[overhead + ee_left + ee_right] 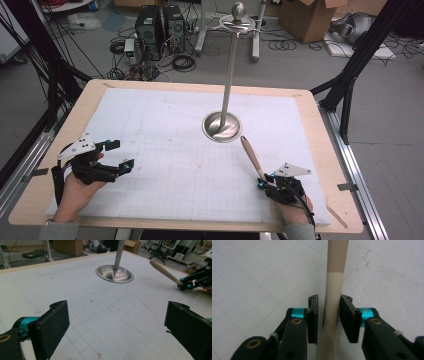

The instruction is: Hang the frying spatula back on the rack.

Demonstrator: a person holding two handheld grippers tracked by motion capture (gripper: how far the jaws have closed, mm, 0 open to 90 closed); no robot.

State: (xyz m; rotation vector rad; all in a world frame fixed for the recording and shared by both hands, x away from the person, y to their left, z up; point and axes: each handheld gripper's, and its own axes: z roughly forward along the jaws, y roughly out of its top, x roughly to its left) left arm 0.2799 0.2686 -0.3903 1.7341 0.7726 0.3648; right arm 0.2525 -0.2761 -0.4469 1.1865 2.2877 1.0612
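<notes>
The left gripper [116,156] is hovering near the tabletop's [320,150] eight o'clock corner, well inside the wooden edge, with open white gridded mat [175,160] stretching toward three o'clock. In the left gripper view its fingers [50,325] are standing spread wide, touching and holding nothing, with bare mat lying between them.

A metal stand [222,126], a round dish base with a tall upright pole, is sitting around the tabletop's centre, toward one o'clock of the left gripper and eleven o'clock of the right one, well apart from both.

The wooden stick [251,156] is lying tilted, its rounded far end pointing at eleven o'clock toward the stand's base, its near end running in between the fingers of the right gripper [263,181] near the five o'clock corner. In the right gripper view the fingers [313,320] are sitting narrowed around the stick [334,302]: one finger is lying against it, while a thin gap is showing on the other side, so the pinch is not fully closing. The tabletop's right edge is lying near, at three o'clock.
</notes>
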